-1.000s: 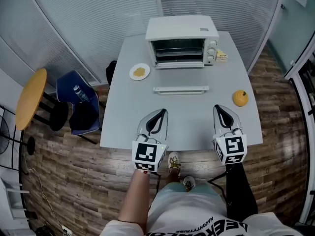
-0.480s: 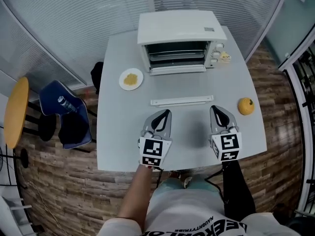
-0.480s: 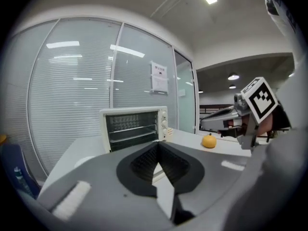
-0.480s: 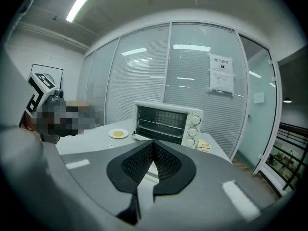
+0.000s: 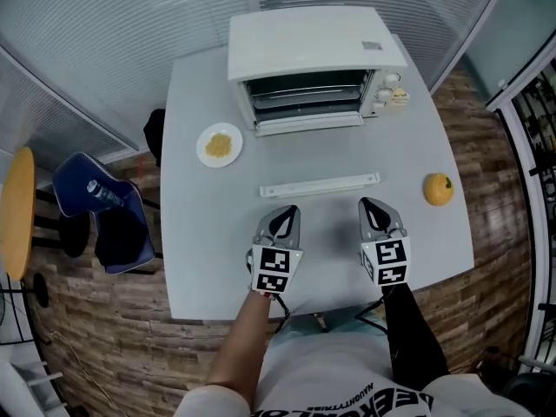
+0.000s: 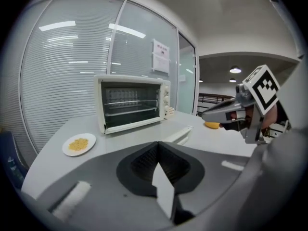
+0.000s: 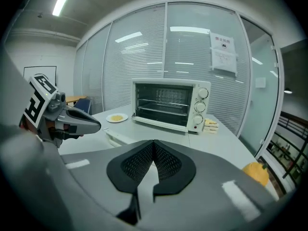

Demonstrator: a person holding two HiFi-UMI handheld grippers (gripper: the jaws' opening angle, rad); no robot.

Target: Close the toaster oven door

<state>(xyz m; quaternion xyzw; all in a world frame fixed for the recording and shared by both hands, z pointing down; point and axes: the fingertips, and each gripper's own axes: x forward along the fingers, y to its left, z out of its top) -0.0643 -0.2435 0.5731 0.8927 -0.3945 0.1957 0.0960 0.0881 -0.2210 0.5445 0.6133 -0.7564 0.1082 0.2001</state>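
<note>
I see both grippers level, side by side over the near half of the table point(image 5: 204, 241), each pointing at the toaster oven point(image 5: 308, 55). The oven sits at the table's far edge, racks showing through its front. The left gripper point(image 5: 287, 214) has its jaws pressed together on nothing. The right gripper point(image 5: 372, 207) has its 2 jaws meeting at the tips, also empty. A bare left forearm point(image 5: 243, 346) and a dark-sleeved right arm point(image 5: 408, 337) reach in from the near edge. A white bar point(image 5: 320, 185) lies between the grippers and the oven.
</note>
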